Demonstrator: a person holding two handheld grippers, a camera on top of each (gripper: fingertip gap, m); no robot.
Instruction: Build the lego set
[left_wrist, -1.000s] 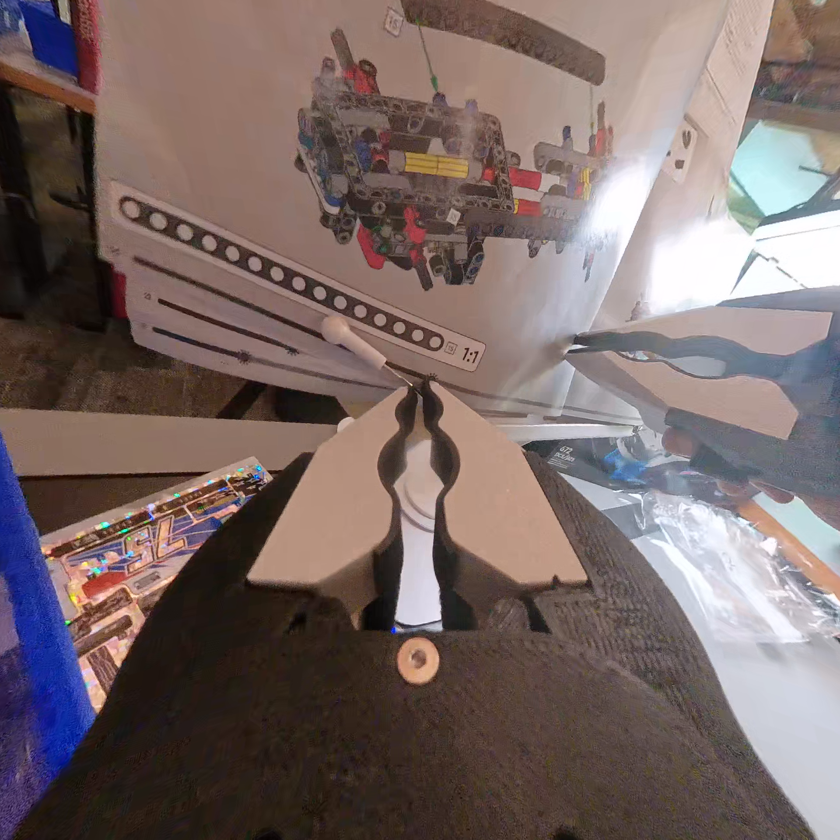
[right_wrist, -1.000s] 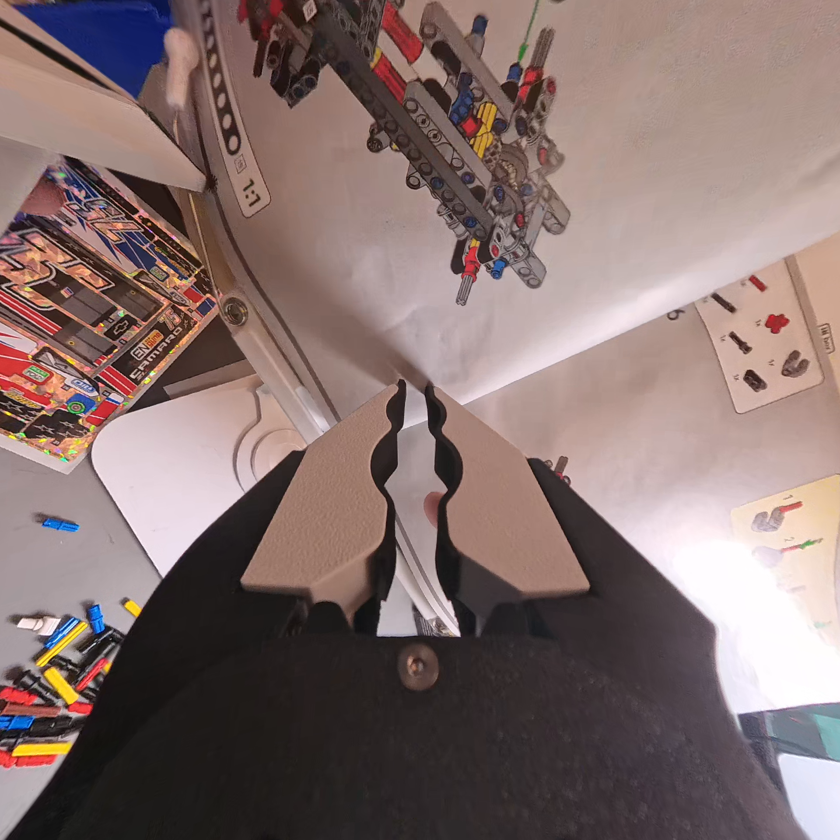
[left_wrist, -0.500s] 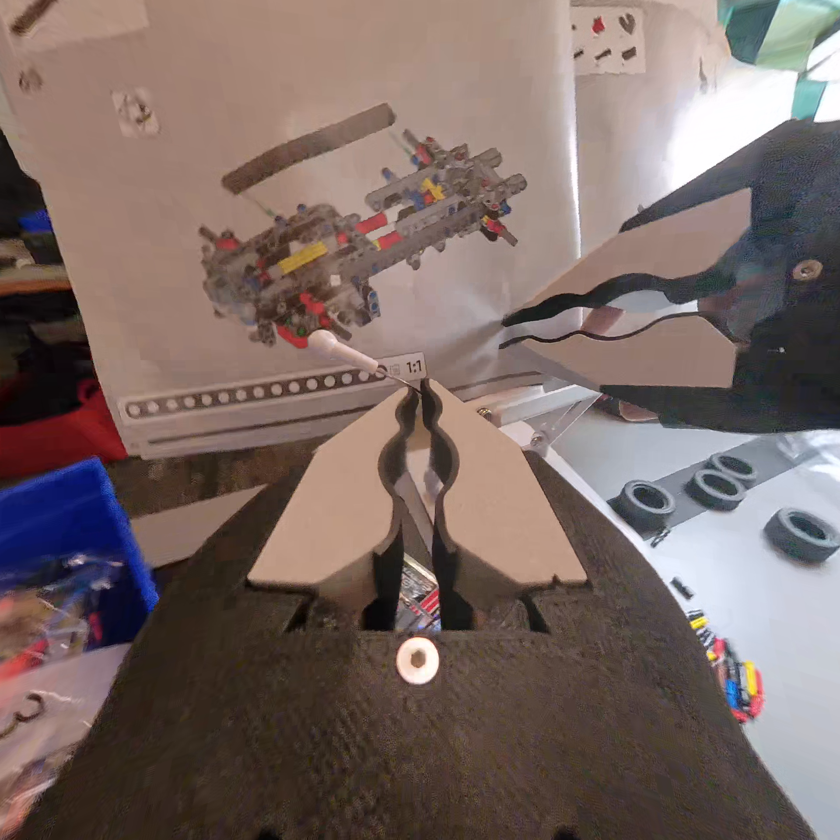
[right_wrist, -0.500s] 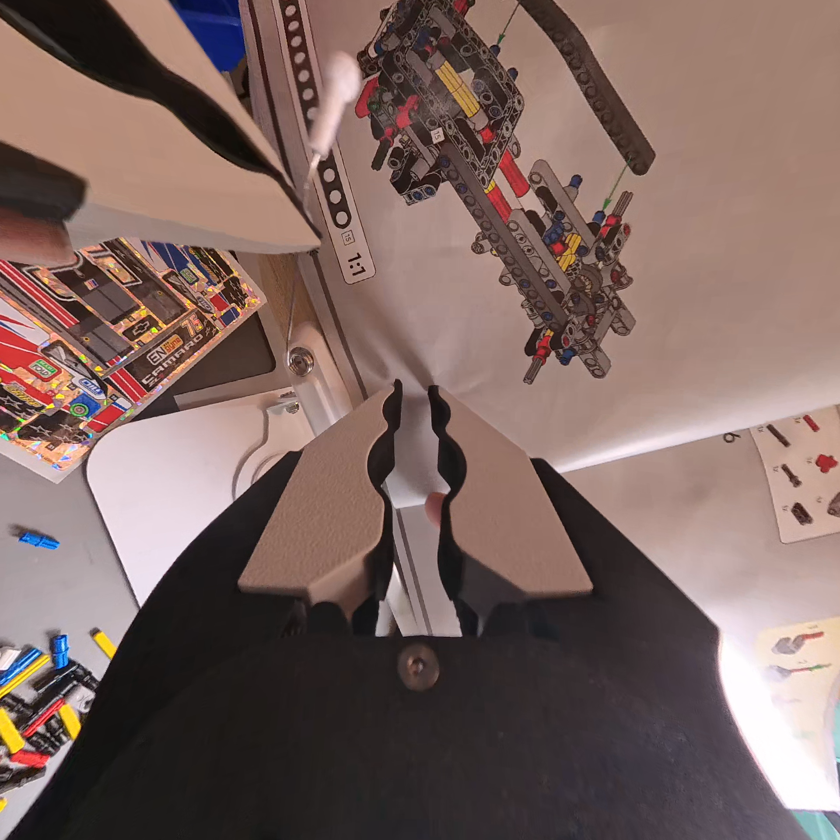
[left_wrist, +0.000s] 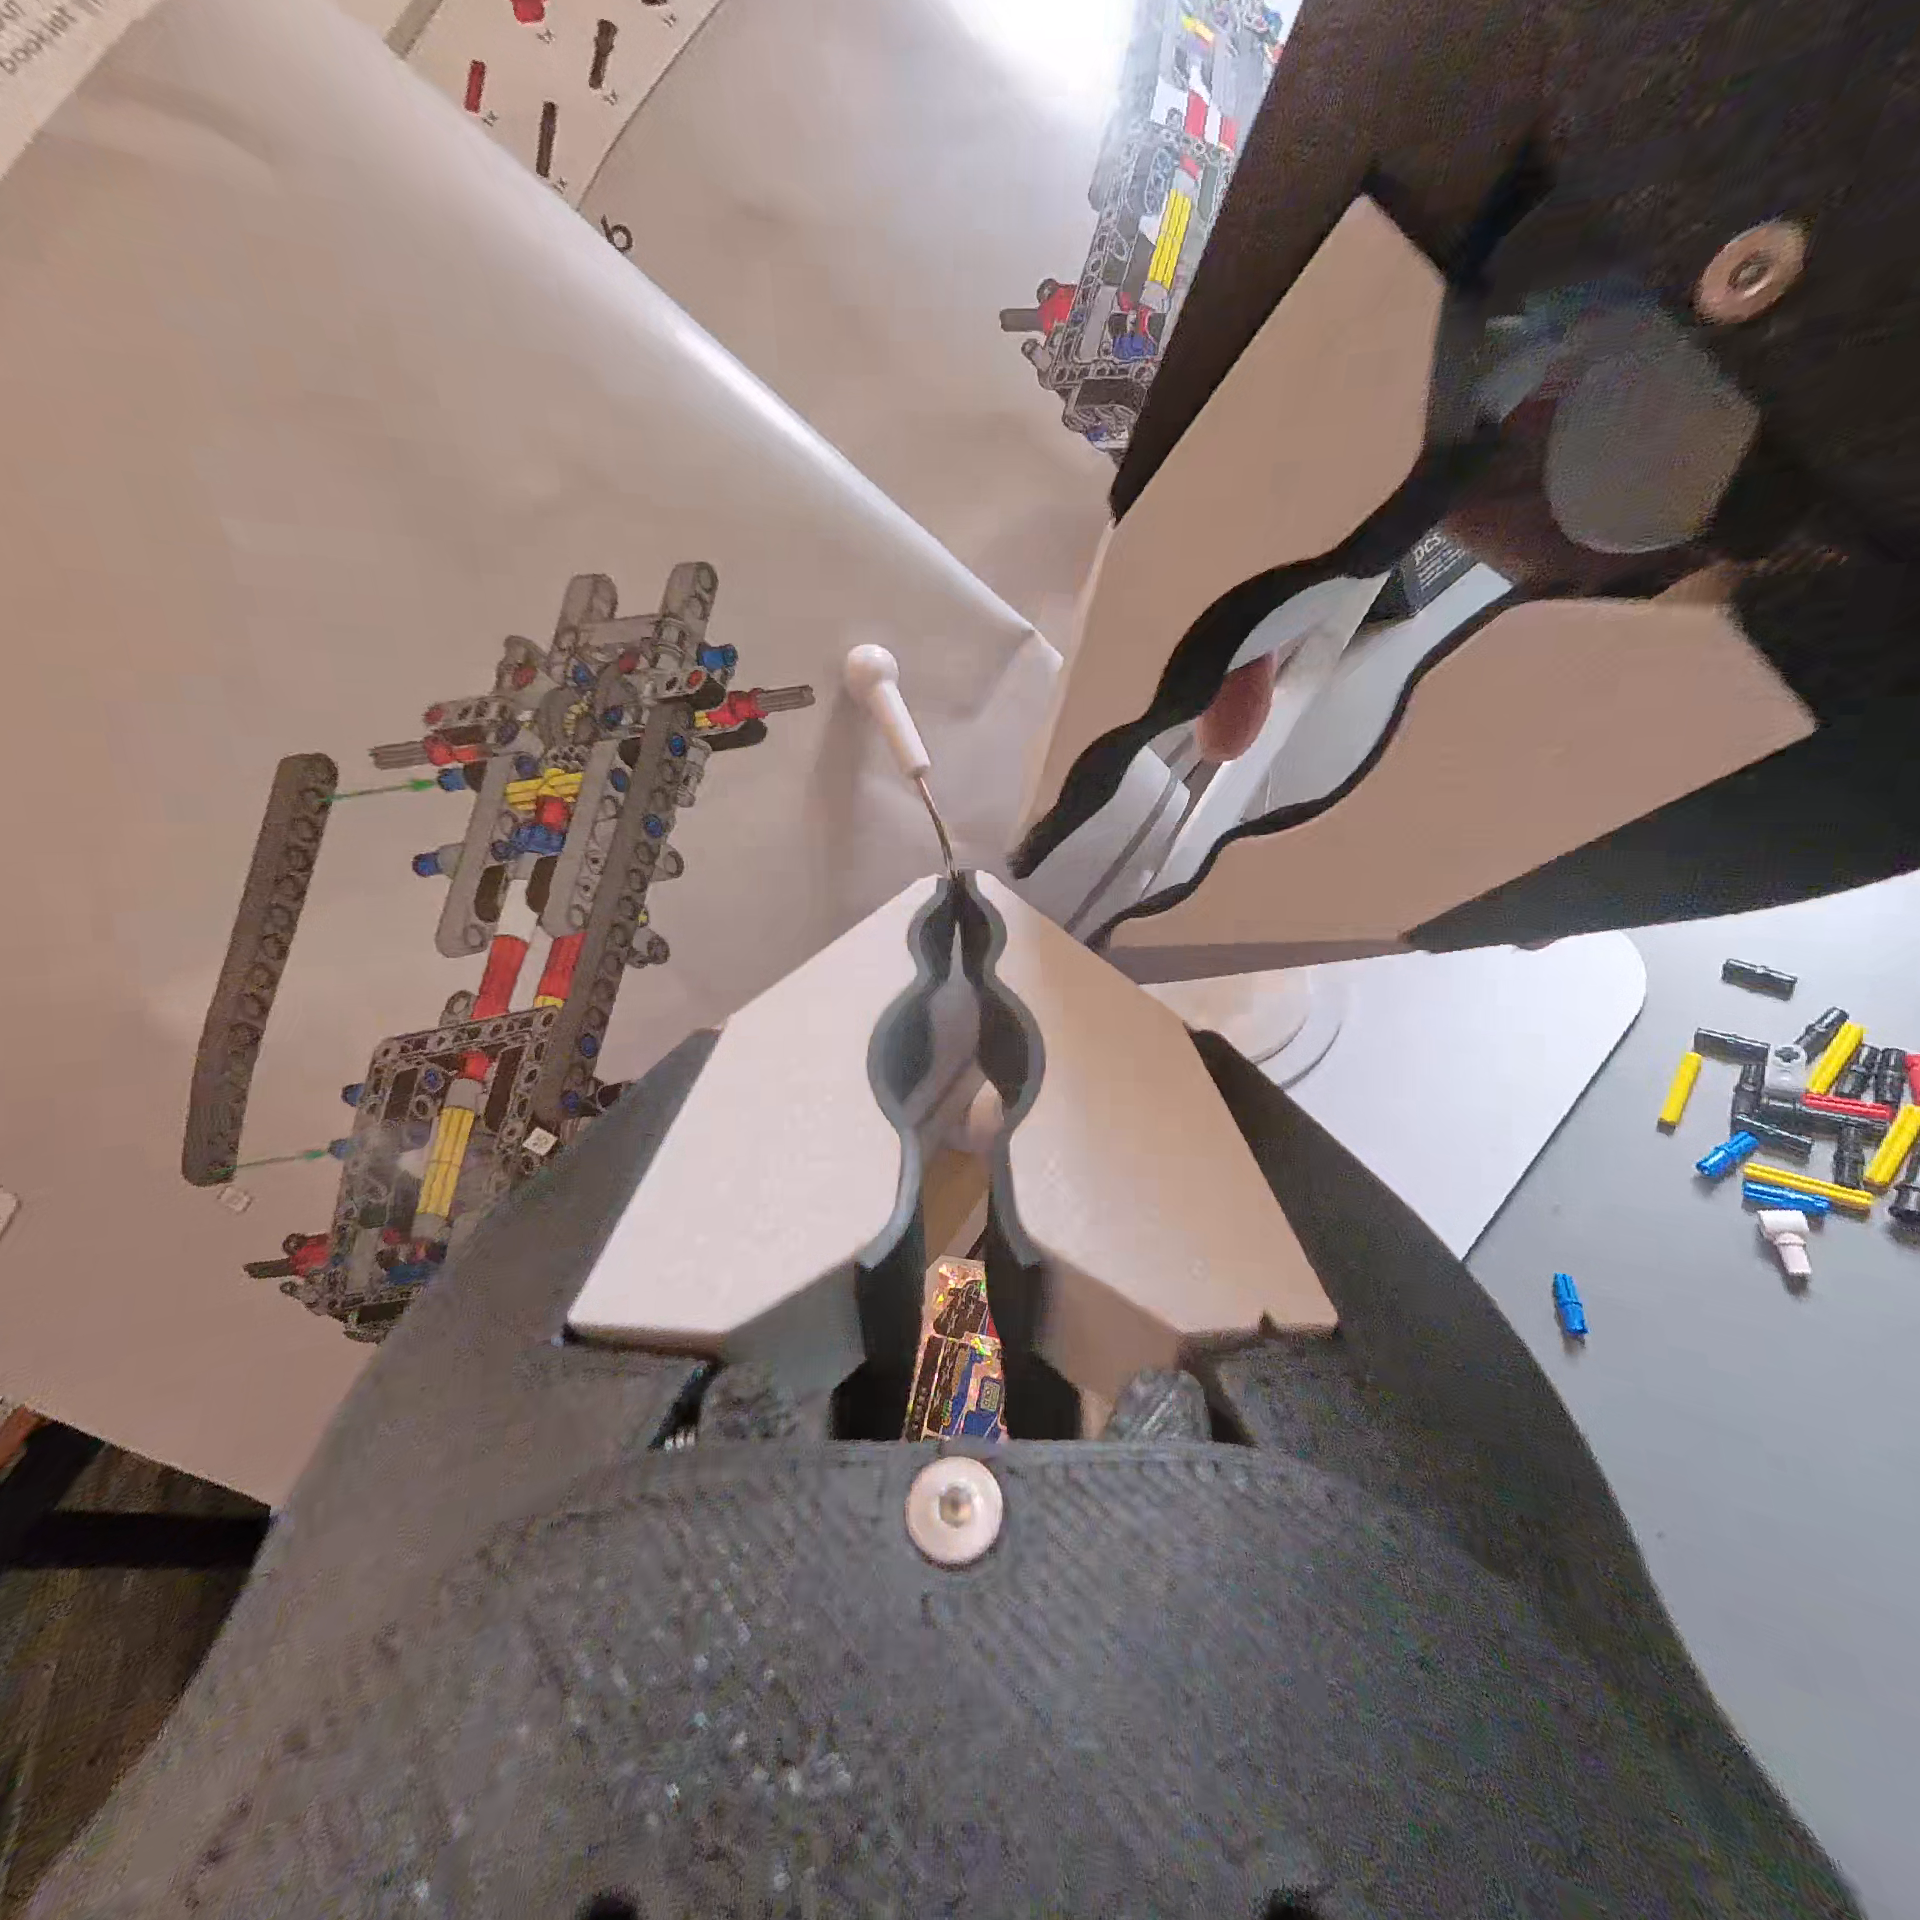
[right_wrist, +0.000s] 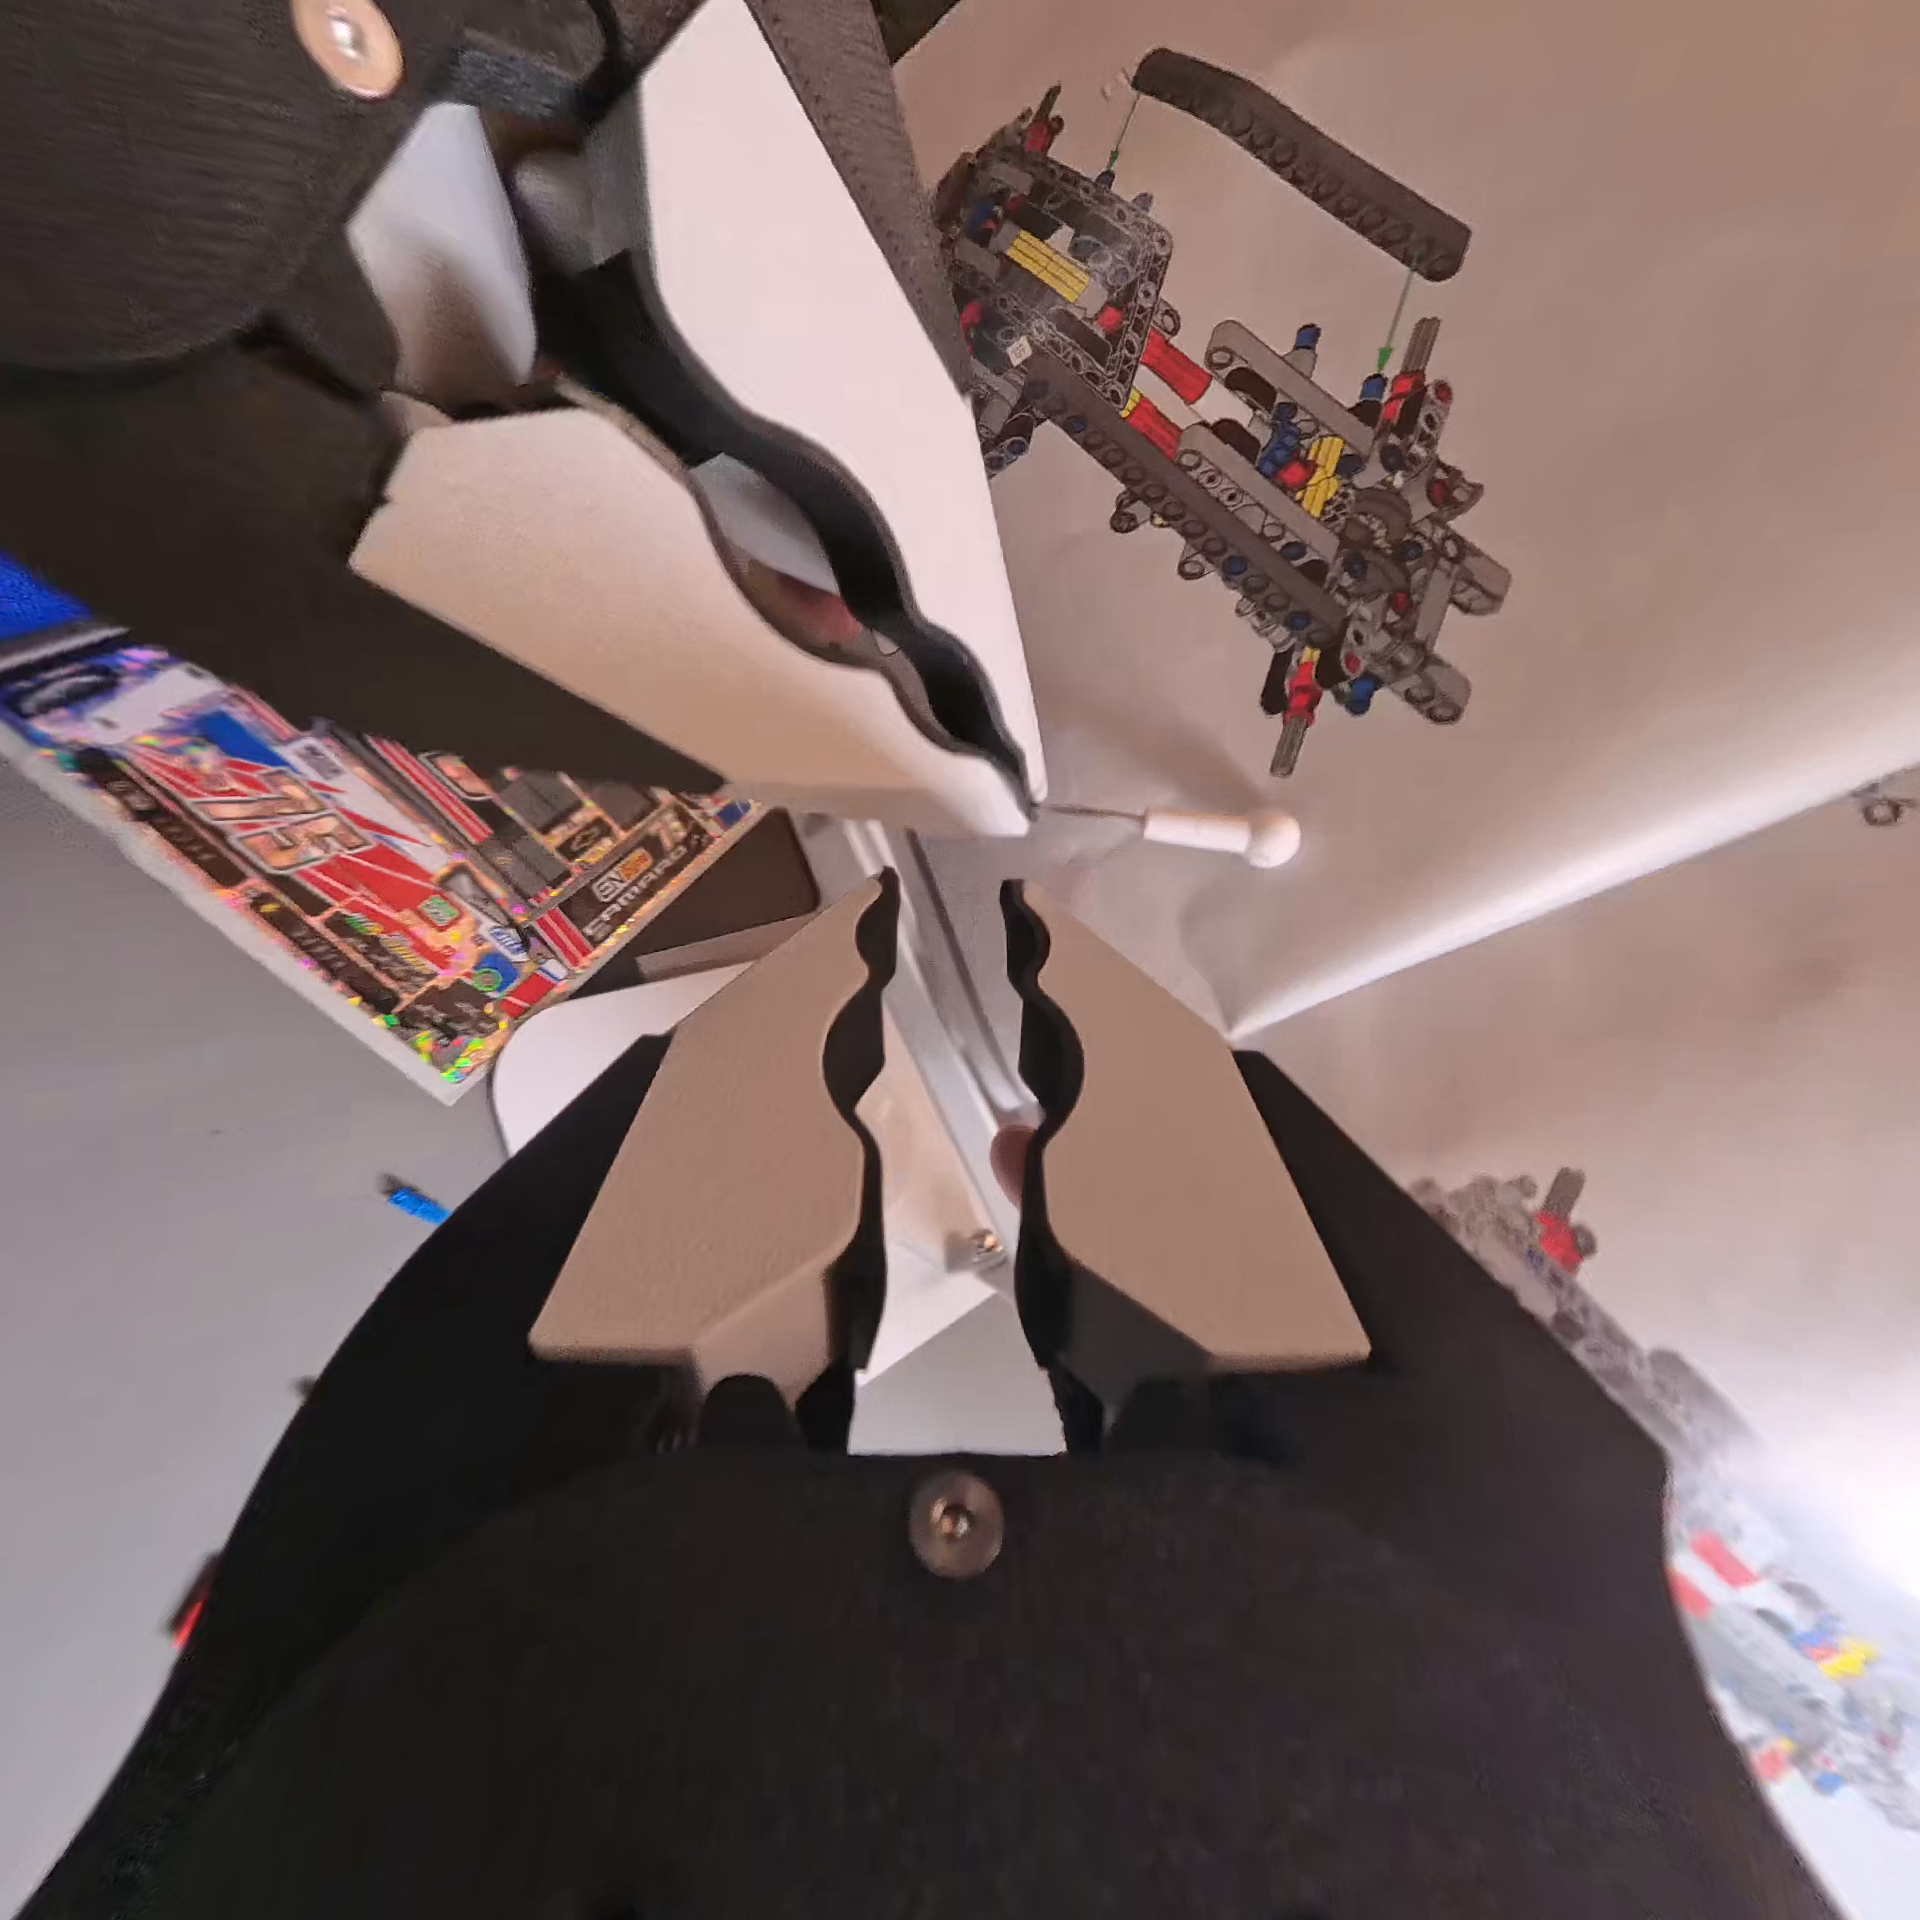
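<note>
Both grippers have swung closer together since a moment ago, and the page now tilts the other way. On the left, the instruction booklet (left_wrist: 343, 436) stands open on its white stand (left_wrist: 1455, 1049), showing a long dark beam going onto the frame. The left gripper (left_wrist: 954, 883) has its jaws pressed together on the thin wire of a white pin (left_wrist: 883, 707). The right gripper (right_wrist: 943, 896) has its jaws spread a little, holding nothing, right at the page fold. Far right lie loose lego pieces (left_wrist: 1808, 1091) on the table — untouched. This step looks like reading or fixing the page — next, maybe pick the beam.
</note>
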